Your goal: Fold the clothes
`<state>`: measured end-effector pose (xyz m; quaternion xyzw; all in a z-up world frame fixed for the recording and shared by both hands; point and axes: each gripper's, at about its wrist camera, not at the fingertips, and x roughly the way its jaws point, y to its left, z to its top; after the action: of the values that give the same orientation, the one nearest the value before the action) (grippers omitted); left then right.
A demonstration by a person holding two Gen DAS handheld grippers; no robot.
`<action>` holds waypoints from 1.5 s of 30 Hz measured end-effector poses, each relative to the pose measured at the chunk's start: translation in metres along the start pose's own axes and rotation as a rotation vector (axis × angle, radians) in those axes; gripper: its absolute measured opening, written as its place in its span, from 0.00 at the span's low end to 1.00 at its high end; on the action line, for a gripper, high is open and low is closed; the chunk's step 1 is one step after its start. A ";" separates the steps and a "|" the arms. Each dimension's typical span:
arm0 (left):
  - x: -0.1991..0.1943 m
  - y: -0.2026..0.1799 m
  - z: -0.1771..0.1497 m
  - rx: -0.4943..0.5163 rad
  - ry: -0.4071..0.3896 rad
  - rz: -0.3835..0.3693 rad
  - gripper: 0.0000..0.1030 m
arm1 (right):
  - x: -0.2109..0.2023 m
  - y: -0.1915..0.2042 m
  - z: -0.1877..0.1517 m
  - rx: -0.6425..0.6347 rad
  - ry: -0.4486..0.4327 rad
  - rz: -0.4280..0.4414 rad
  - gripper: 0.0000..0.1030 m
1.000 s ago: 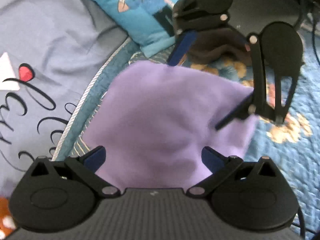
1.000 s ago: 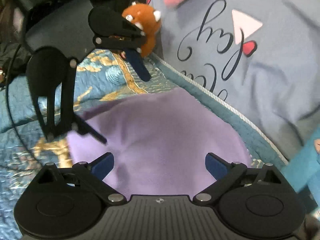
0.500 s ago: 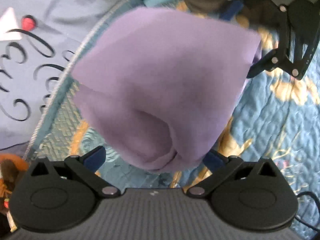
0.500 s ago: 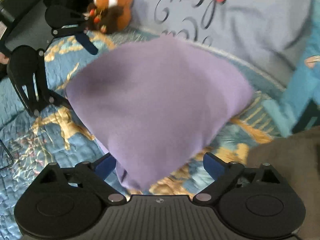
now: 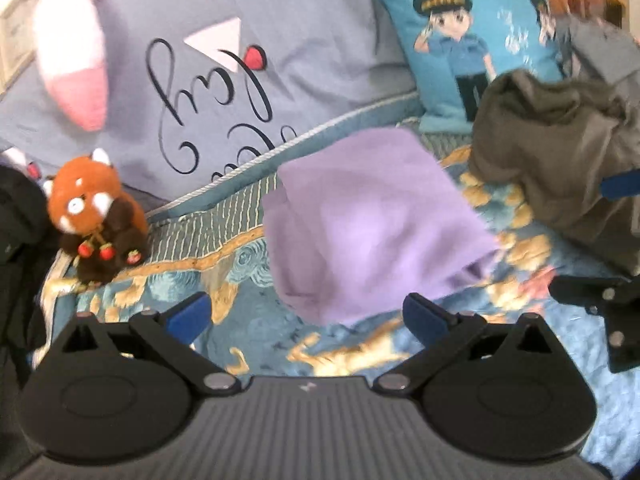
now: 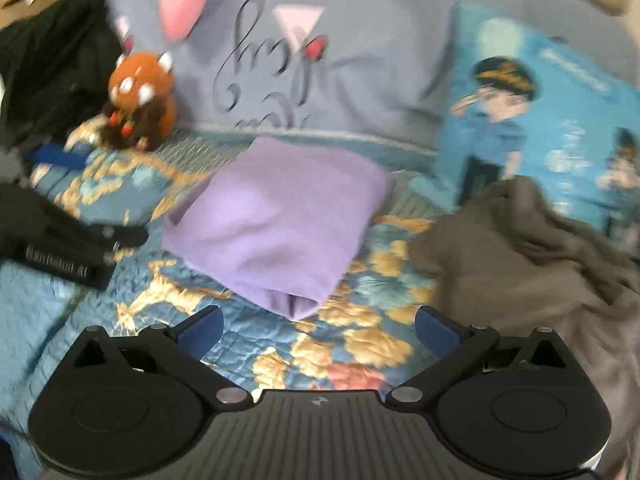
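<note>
A folded purple garment (image 5: 368,220) lies on the blue and gold quilt (image 5: 280,336), seen also in the right wrist view as the purple garment (image 6: 280,224). My left gripper (image 5: 306,314) is open, just short of the garment's near edge, holding nothing. My right gripper (image 6: 318,326) is open too, a little back from the fold's near corner. A crumpled brown garment (image 5: 560,168) sits to the right; the same brown garment (image 6: 532,256) is beside my right fingers. The other gripper shows at each view's edge.
A grey pillow with black script (image 5: 224,92) and a blue cartoon cushion (image 5: 464,40) line the back. A red panda plush (image 5: 96,216) sits at the left, by dark clothing (image 6: 52,64). The quilt (image 6: 352,344) lies bare in front of both grippers.
Both grippers have pulled back from the purple garment and turned toward the pillows. The garment, close under the fingers before, now lies folded on the quilt, free of both.
</note>
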<state>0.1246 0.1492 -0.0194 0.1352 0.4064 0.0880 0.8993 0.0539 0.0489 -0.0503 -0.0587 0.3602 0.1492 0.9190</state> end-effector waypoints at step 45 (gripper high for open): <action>-0.133 -0.125 -0.043 -0.183 -0.014 -0.086 1.00 | -0.132 -0.067 -0.112 0.517 -0.064 -0.305 1.00</action>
<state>0.0111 0.0024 0.0079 0.0355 0.3957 0.0849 0.9137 -0.0892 -0.0695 -0.0427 0.1286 0.3443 -0.0856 0.9261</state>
